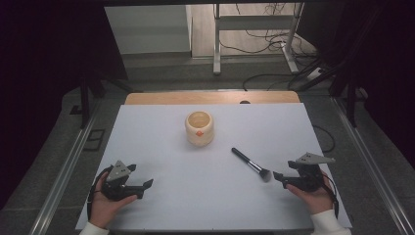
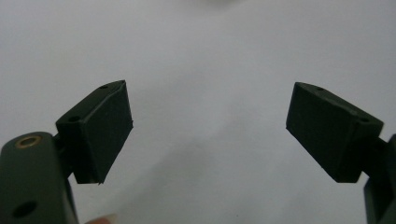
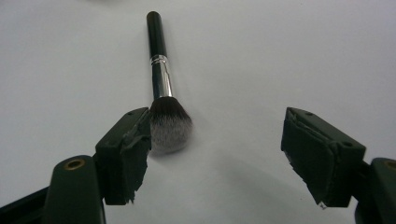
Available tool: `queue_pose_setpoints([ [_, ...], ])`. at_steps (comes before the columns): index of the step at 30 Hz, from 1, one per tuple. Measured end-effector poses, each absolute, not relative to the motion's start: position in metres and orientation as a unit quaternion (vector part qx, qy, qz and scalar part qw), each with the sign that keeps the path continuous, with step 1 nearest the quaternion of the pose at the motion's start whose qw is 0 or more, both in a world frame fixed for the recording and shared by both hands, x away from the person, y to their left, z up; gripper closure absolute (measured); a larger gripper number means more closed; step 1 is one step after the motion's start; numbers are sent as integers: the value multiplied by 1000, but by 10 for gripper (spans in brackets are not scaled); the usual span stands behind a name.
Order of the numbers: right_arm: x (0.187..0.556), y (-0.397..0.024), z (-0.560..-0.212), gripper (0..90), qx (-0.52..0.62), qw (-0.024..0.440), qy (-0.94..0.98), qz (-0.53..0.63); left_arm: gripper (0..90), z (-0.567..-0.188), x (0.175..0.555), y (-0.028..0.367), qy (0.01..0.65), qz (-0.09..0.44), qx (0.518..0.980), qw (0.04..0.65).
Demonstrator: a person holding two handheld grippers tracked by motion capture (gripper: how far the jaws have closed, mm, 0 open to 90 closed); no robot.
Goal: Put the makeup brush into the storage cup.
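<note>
The right tongs (image 1: 280, 177) lay low over the smooth white bench (image 1: 161, 215), their matte black jaws spread wide and gripping nothing. Just ahead of them lay a makeup brush (image 3: 161, 79): a slim, glossy black handle, a shiny metal ferrule, and a soft, rounded tuft of dark, pale-tipped bristles beside one jaw's pad, whether touching it I could not tell. The left tongs (image 1: 145, 187) rested well apart from the brush, jaws equally wide and empty over bare bench. A squat, rounded cream pot (image 1: 199, 128) with an orange spot stood farther off, beyond both tongs.
</note>
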State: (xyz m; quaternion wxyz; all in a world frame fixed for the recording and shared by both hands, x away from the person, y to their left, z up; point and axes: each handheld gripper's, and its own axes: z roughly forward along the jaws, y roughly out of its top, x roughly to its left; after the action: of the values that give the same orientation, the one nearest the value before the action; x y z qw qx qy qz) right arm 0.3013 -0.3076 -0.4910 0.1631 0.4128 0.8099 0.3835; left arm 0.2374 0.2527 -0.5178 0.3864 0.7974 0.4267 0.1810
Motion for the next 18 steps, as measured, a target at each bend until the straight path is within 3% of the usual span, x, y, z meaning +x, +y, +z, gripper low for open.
queue_pose_setpoints([
  [18, 303, -293, -475, 246, 401, 172, 825, 361, 150, -518, 238, 251, 423, 180, 800, 386],
])
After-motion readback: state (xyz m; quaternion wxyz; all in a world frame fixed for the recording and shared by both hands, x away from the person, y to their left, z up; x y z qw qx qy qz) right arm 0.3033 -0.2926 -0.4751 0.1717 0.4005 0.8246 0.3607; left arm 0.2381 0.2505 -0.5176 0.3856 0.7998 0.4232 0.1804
